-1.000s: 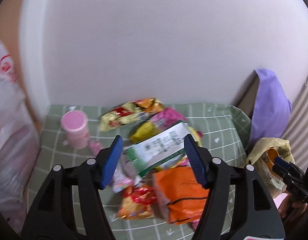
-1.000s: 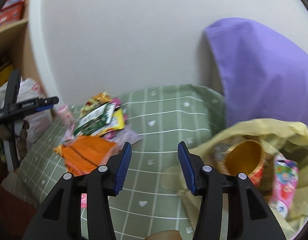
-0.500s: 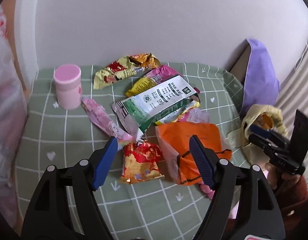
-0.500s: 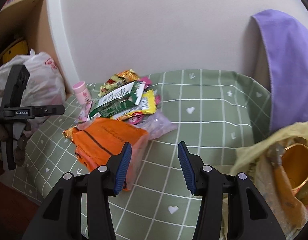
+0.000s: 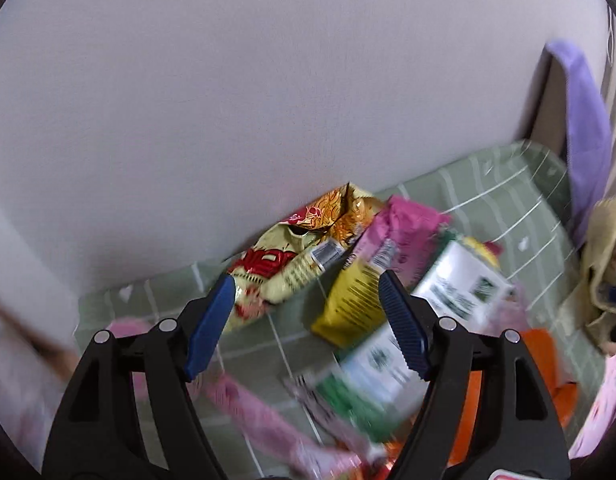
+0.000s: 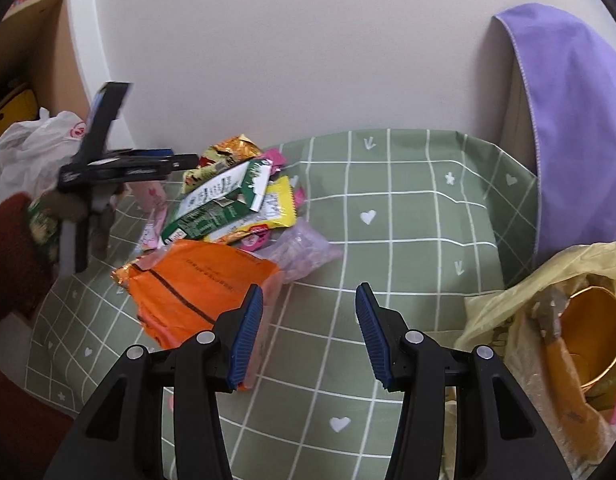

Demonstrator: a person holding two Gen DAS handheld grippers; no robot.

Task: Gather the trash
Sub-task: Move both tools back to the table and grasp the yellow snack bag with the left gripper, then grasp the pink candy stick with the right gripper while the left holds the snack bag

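A pile of snack wrappers lies on the green checked tablecloth (image 6: 408, 216). It holds a red and cream wrapper (image 5: 284, 264), a yellow wrapper (image 5: 348, 304), a green and white packet (image 6: 216, 204) and an orange bag (image 6: 196, 284). My left gripper (image 5: 304, 320) is open and empty, low over the pile near the wall; it also shows in the right wrist view (image 6: 184, 162). My right gripper (image 6: 308, 336) is open and empty over bare cloth, just right of the orange bag. A yellow trash bag (image 6: 548, 320) stands open at the right with a gold cup (image 6: 596, 332) inside.
A purple cloth (image 6: 568, 128) hangs over a chair at the back right. A white plastic bag (image 6: 32, 152) sits left of the table by a shelf. A pink wrapper (image 5: 256, 412) lies near my left gripper. The wall runs close behind the pile.
My left gripper has dropped forward and low towards the wrappers by the wall; its view is blurred. My right gripper has swung left, away from the trash bag, towards the orange bag.
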